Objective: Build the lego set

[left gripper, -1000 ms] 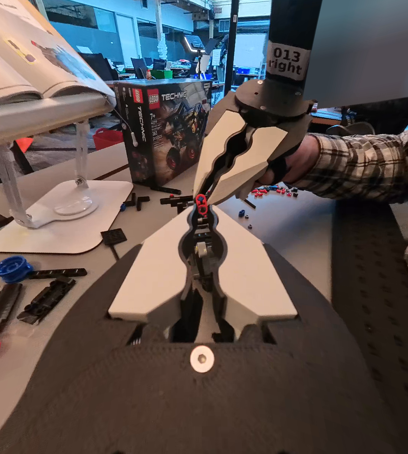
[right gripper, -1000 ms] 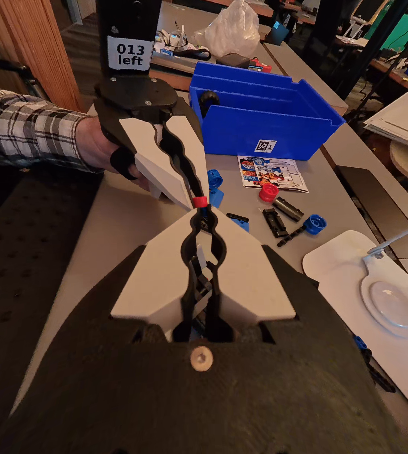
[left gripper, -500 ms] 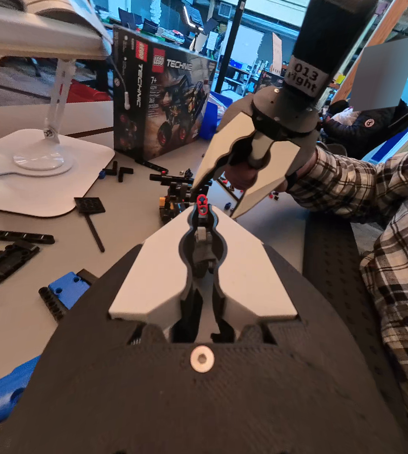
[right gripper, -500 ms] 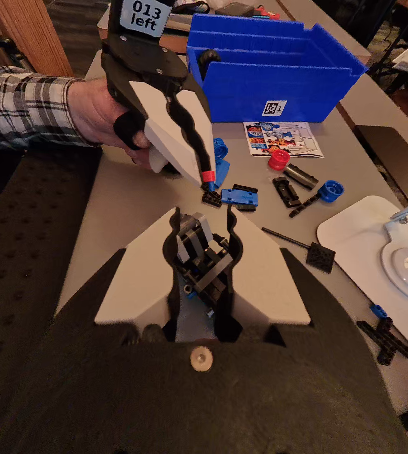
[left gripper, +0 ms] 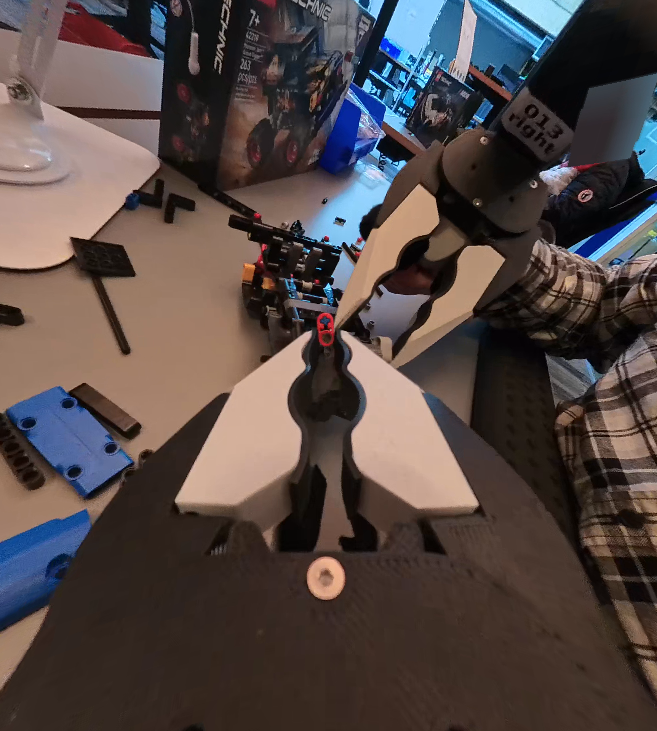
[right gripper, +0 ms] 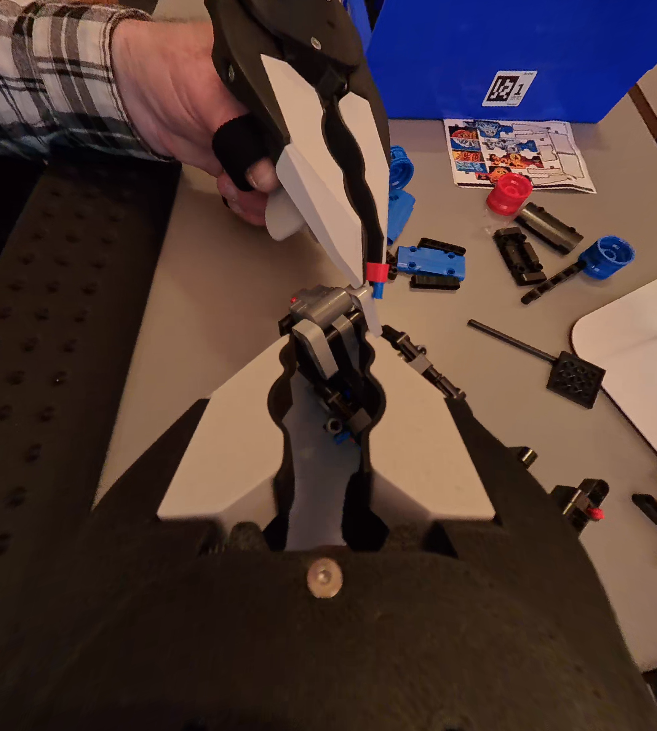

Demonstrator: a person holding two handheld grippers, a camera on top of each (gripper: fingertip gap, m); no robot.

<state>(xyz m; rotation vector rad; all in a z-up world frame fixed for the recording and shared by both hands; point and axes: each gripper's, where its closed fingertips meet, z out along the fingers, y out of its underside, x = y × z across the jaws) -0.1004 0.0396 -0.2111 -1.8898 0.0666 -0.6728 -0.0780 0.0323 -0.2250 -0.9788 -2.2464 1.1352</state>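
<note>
Your left gripper (left gripper: 324, 336) is pressed together on a small red piece (left gripper: 324, 329) with a blue pin through it, pinched right at the fingertips. In the right wrist view the same gripper (right gripper: 374, 277) comes down from the upper left, the red piece (right gripper: 377, 271) and the blue pin (right gripper: 377, 289) showing at its tip, just above the grey top of the chassis (right gripper: 324, 312).

Your right gripper (right gripper: 326, 336) is spread wide, its fingers on either side of the chassis; whether they touch it you cannot tell from here. In the left wrist view the right gripper (left gripper: 374, 344) reaches in from the upper right, and the chassis (left gripper: 291, 277), a black and grey build with red and orange bits, stands on the grey table (left gripper: 184, 300) just beyond your left fingertips.

Loose parts lie around the table (right gripper: 239, 336): a blue panel (left gripper: 67, 439) with black beams beside it at the left, a black plate on an axle (left gripper: 101, 257), two black angle pieces (left gripper: 172, 203). Near the blue bin (right gripper: 516, 47) sit a sticker sheet (right gripper: 516, 154), a red wheel hub (right gripper: 508, 194) and a blue hub (right gripper: 607, 257). The set box (left gripper: 247, 91) stands behind the chassis, next to the white stand base (left gripper: 42, 190).
</note>
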